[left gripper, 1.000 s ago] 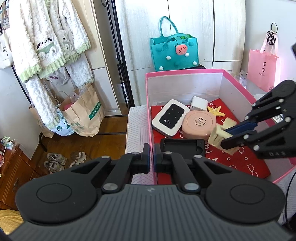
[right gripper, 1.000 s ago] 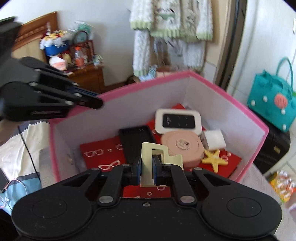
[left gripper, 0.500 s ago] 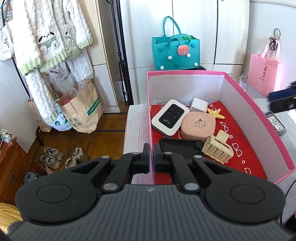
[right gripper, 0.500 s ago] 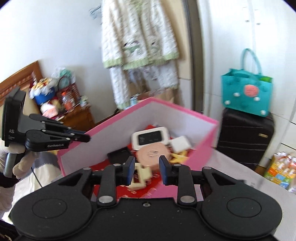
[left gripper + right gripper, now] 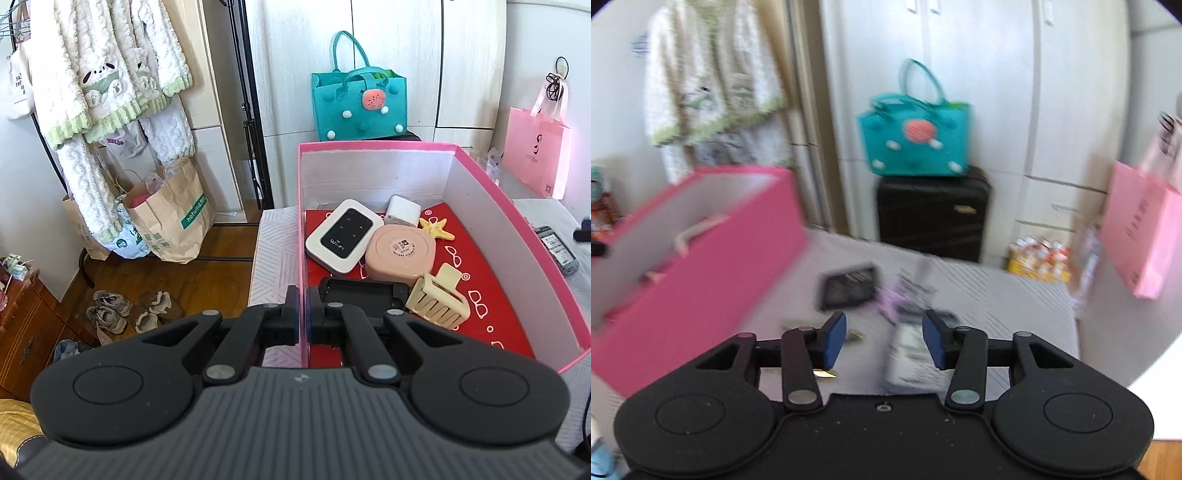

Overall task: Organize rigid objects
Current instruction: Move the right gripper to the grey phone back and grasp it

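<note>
A pink box (image 5: pixel 301 229) with a red lining holds a white WiFi router (image 5: pixel 344 235), a round pink case (image 5: pixel 400 253), a white charger (image 5: pixel 402 215), a yellow starfish (image 5: pixel 436 226), a black holder (image 5: pixel 364 293) and a cream hair claw (image 5: pixel 439 299). My left gripper (image 5: pixel 303 317) is shut on the box's near left wall. My right gripper (image 5: pixel 884 341) is open and empty above the bed, right of the box (image 5: pixel 701 266). Under it lie blurred items: a dark flat card (image 5: pixel 849 286), a purple clip (image 5: pixel 892 299) and a white packet (image 5: pixel 905 354).
A teal bag (image 5: pixel 916 138) sits on a black suitcase (image 5: pixel 932 214) beyond the bed. A pink paper bag (image 5: pixel 1141 229) hangs at the right. A phone-like device (image 5: pixel 557 249) lies right of the box. Clothes hang at the left.
My right gripper let go of the cream hair claw in the box, opened, drew out and swung right over the bed. My left gripper stayed on the box wall.
</note>
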Action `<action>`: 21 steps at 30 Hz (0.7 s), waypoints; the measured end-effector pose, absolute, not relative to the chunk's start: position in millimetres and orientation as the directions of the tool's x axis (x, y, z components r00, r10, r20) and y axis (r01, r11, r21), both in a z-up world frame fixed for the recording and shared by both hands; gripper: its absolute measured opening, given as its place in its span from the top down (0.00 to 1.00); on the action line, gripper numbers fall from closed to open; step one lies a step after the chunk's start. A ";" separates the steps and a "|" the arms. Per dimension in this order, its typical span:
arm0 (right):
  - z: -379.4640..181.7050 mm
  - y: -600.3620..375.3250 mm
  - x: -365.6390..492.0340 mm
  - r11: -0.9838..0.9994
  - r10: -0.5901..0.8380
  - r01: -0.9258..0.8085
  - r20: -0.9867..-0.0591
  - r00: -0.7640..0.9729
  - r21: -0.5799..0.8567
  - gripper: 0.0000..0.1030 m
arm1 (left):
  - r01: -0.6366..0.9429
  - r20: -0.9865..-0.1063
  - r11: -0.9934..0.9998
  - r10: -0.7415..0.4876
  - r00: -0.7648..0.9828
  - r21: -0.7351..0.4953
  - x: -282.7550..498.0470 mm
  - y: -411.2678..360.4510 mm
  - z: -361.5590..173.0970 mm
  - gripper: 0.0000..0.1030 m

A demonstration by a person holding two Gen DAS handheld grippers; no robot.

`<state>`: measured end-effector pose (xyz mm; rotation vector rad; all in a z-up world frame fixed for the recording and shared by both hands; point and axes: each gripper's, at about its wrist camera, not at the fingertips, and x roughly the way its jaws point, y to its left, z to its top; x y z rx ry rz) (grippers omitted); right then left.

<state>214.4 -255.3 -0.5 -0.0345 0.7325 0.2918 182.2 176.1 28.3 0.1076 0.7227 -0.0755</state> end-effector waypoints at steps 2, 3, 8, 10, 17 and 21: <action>-19.0 -263.0 219.4 0.964 0.243 -0.252 -0.688 0.684 0.090 0.50 | 0.103 -0.663 0.991 -0.022 0.748 0.083 182.7 174.1 28.3 0.97; -25.6 -267.1 221.4 0.964 0.247 -0.246 -0.694 0.677 0.103 0.49 | 0.102 -0.665 0.991 -0.020 0.747 0.085 182.9 172.9 28.5 0.97; -38.8 -271.2 222.7 0.958 0.265 -0.273 -0.643 0.719 0.089 0.34 | 0.099 -0.669 0.991 -0.017 0.743 0.085 183.5 171.2 28.8 0.97; -42.7 -271.3 227.4 0.951 0.292 -0.289 -0.641 0.710 0.113 0.34 | 0.097 -0.671 0.992 -0.016 0.742 0.083 183.5 171.5 29.2 0.97; -57.5 -259.7 241.6 0.965 0.196 -0.261 -0.672 0.714 0.005 0.29 | 0.100 -0.668 0.991 -0.013 0.744 0.091 182.6 172.7 29.2 0.96; -61.9 -259.9 239.4 0.970 0.177 -0.242 -0.666 0.725 -0.006 0.27 | 0.098 -0.669 0.992 -0.019 0.743 0.081 182.3 175.2 29.0 0.96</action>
